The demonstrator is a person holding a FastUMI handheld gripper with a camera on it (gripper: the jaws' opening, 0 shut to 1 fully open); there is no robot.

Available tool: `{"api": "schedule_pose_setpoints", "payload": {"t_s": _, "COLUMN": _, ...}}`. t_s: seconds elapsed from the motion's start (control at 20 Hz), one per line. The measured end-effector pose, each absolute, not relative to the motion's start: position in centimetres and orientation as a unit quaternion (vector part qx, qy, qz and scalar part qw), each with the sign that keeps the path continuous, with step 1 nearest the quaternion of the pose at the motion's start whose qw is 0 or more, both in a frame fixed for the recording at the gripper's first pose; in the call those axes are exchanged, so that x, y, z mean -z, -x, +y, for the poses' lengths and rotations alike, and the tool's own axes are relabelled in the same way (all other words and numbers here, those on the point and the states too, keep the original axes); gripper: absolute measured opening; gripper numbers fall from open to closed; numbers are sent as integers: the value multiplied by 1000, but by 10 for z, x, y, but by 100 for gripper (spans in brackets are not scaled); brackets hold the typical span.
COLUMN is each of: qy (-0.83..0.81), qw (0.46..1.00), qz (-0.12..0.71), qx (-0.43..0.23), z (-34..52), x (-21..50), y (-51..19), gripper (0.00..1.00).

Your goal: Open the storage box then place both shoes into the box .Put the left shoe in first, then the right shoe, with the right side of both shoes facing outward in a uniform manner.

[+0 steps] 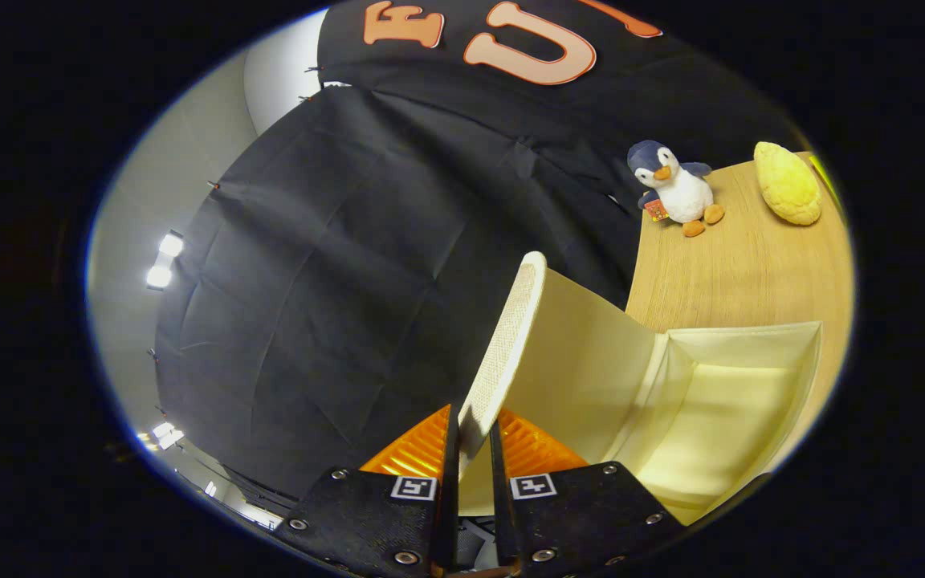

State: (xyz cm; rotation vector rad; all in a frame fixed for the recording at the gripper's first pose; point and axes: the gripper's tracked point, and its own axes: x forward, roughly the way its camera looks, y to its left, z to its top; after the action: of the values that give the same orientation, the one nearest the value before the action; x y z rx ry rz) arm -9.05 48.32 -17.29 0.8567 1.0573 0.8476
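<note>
While its cream fabric lid (503,353) stands raised, gripper (474,437) jaws pinching the lid's edge, the cream fabric storage box (719,401) on the wooden table (719,273) lies open, evidently for shoes.

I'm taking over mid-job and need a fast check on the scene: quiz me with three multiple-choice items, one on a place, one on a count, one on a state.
1. Where does the penguin toy sit?
A. inside the storage box
B. on the wooden table beyond the box
C. between the fingers

2. How many soft toys lie on the table?
A. two
B. four
C. none

3. What is the gripper doing?
A. hanging open
B. shut on the box lid
C. shut on a shoe

Key:
1 B, the penguin stands on the table past the storage box.
2 A, penguin and yellow plush.
3 B, both fingers pinch the raised box lid.
</note>
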Motion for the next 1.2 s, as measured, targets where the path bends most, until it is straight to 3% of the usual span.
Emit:
{"api": "schedule_pose_setpoints", "payload": {"t_s": 0.3, "qy": -352, "qw": 705, "qz": 507, "qx": -350, "z": 548, "x": 192, "y": 97, "gripper": 22}}
{"api": "schedule_pose_setpoints", "payload": {"t_s": 0.35, "qy": -341, "qw": 709, "qz": 505, "qx": -355, "z": 553, "x": 193, "y": 99, "gripper": 28}}
{"api": "schedule_pose_setpoints", "payload": {"t_s": 0.5, "qy": -312, "qw": 718, "qz": 496, "qx": -375, "z": 563, "x": 193, "y": 112, "gripper": 69}}
{"api": "schedule_pose_setpoints", "payload": {"t_s": 0.6, "qy": -287, "qw": 732, "qz": 491, "qx": -374, "z": 550, "x": 199, "y": 115, "gripper": 82}}
{"api": "schedule_pose_setpoints", "payload": {"t_s": 0.85, "qy": -251, "qw": 798, "qz": 435, "qx": -334, "z": 477, "x": 213, "y": 94, "gripper": 96}}
{"api": "schedule_pose_setpoints", "payload": {"t_s": 1.2, "qy": -156, "qw": 853, "qz": 436, "qx": -239, "z": 327, "x": 272, "y": 79, "gripper": 98}}
